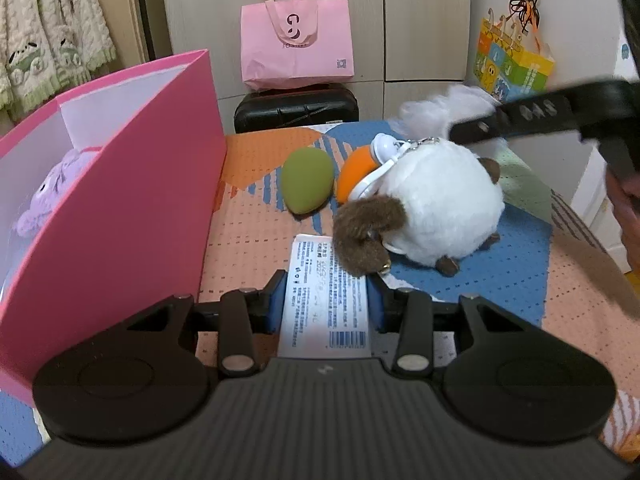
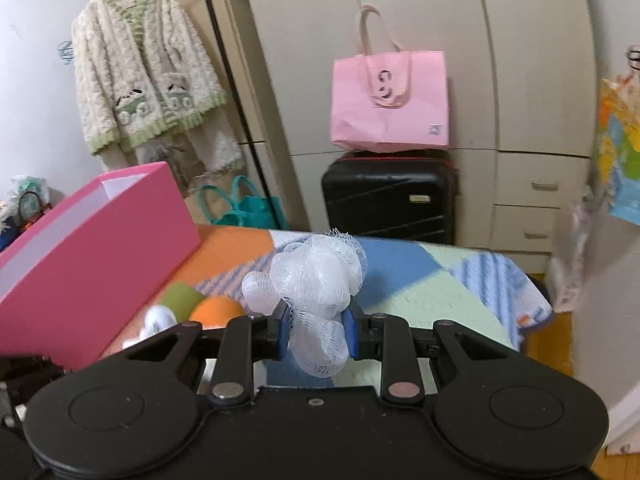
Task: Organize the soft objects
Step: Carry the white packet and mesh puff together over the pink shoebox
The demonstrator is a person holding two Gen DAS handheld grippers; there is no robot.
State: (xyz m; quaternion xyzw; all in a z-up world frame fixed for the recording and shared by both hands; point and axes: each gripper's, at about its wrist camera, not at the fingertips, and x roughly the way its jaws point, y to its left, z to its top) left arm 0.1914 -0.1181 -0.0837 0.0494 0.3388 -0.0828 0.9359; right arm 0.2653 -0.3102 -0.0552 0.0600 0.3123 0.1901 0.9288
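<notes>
My left gripper (image 1: 326,300) is low over the patchwork cloth (image 1: 256,216), its blue pads shut on the white paper tag (image 1: 324,320) of a white plush ball with brown ears (image 1: 440,208). Behind the plush lie a green egg-shaped sponge (image 1: 306,184) and an orange one (image 1: 356,172). My right gripper (image 2: 316,332) is shut on a white mesh bath puff (image 2: 312,276) and holds it above the cloth. One of its black fingers (image 1: 520,114) reaches in over the plush. The open pink box (image 1: 120,200) on the left holds a purple plush (image 1: 52,192).
A pink tote (image 1: 296,44) sits on a black suitcase (image 1: 296,110) against the wardrobe behind the table. A colourful gift bag (image 1: 512,64) hangs at the right, a fluffy cardigan (image 2: 148,80) at the left. The table edge (image 2: 536,312) drops off on the right.
</notes>
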